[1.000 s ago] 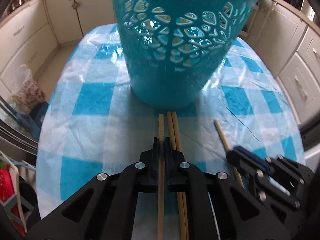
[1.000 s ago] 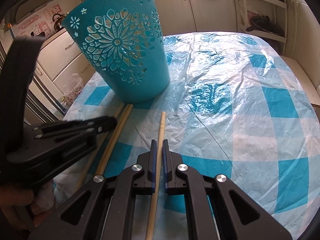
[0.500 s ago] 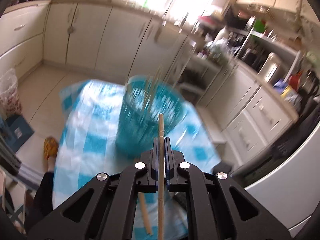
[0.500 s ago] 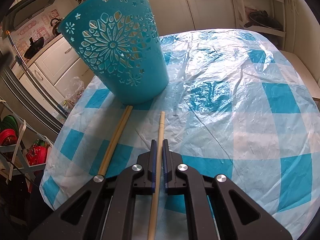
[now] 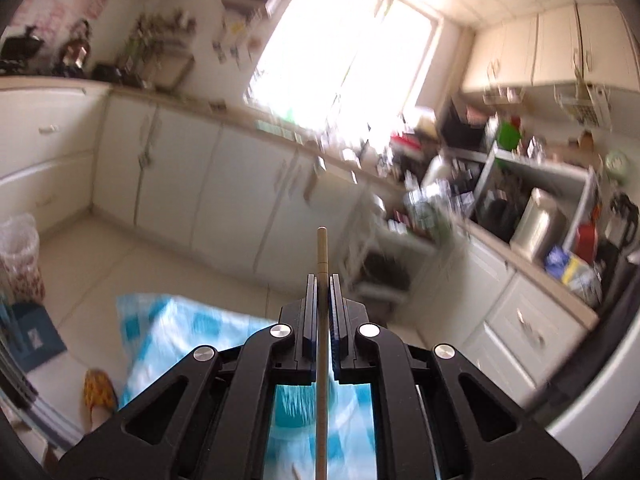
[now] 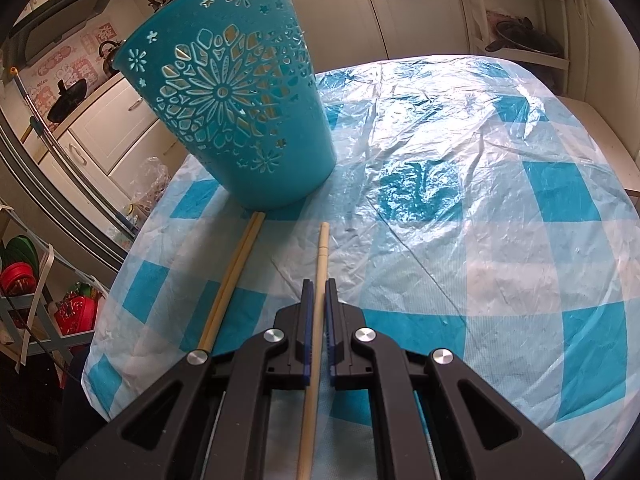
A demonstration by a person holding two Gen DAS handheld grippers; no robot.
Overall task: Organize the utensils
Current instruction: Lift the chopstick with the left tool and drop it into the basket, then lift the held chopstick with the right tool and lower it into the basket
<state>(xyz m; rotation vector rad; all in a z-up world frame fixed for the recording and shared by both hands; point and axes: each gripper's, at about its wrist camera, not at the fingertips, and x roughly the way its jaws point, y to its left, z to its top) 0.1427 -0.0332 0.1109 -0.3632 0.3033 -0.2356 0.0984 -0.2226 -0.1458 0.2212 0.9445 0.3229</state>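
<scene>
Left tool (image 5: 321,292) raised above the counter (image 6: 500,240), clamping one chopstick (image 5: 321,256); right tool (image 6: 316,292) low, jaws narrow around a second chopstick (image 6: 320,264), grip uncertain. Two more chopsticks (image 6: 236,268) lie left, tips touching one teal basket (image 6: 228,92). Risk: a thin stick may pivot or miss the rim

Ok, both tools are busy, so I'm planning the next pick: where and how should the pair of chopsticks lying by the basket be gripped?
Grip the pair of chopsticks around mid-length, coming straight down with the tool's fingers either side of the two sticks. They lie flat and side by side on the tablecloth, far tips almost at the teal basket, so the basket end looks crowded. Pinching across both should lift them together.
</scene>
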